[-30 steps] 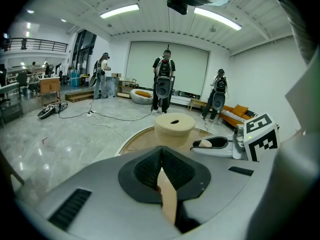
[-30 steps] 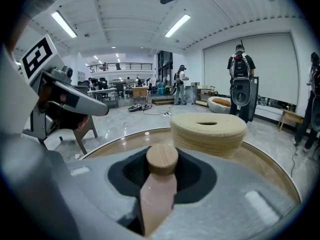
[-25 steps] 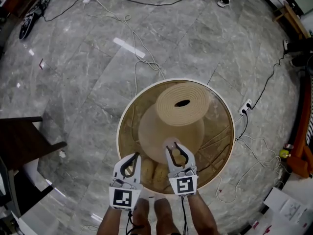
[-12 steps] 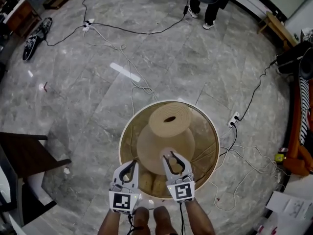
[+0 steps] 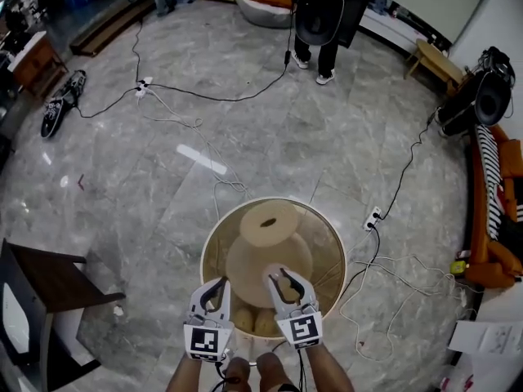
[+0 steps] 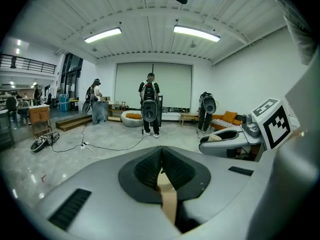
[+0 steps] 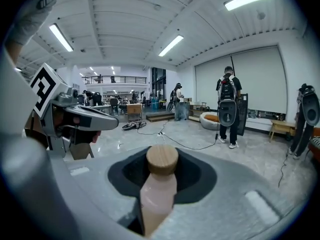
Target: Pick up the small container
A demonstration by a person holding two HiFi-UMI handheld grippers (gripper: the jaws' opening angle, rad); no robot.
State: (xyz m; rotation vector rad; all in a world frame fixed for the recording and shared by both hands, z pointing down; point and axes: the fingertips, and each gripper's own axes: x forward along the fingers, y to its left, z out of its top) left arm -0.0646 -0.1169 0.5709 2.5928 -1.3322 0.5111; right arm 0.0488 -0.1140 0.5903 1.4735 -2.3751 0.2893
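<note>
The small container point(image 7: 159, 191) is a pale pink bottle with a round wooden cap point(image 7: 162, 159). My right gripper point(image 7: 162, 154) is shut on it, bottle upright between the pads. In the head view the right gripper point(image 5: 283, 278) hangs above the near edge of the round table point(image 5: 337, 247), with the left gripper point(image 5: 217, 287) beside it. The left gripper point(image 6: 161, 151) has its jaws shut, tips touching; a tan strip shows low in the gap and I cannot tell what it is. The right gripper point(image 6: 232, 143) also shows at the right of the left gripper view.
The table has a glass top over a woven tan cone base point(image 5: 268, 224). Cables point(image 5: 392, 272) and a power strip point(image 5: 373, 216) lie on the marble floor. A dark chair point(image 5: 53, 272) stands at the left. A person point(image 5: 320, 15) stands far off, an orange sofa point(image 5: 494, 219) at the right.
Both grippers have risen together, the right one still holding the bottle. The table looks smaller and farther below, and more of the room shows at the top of the head view.
</note>
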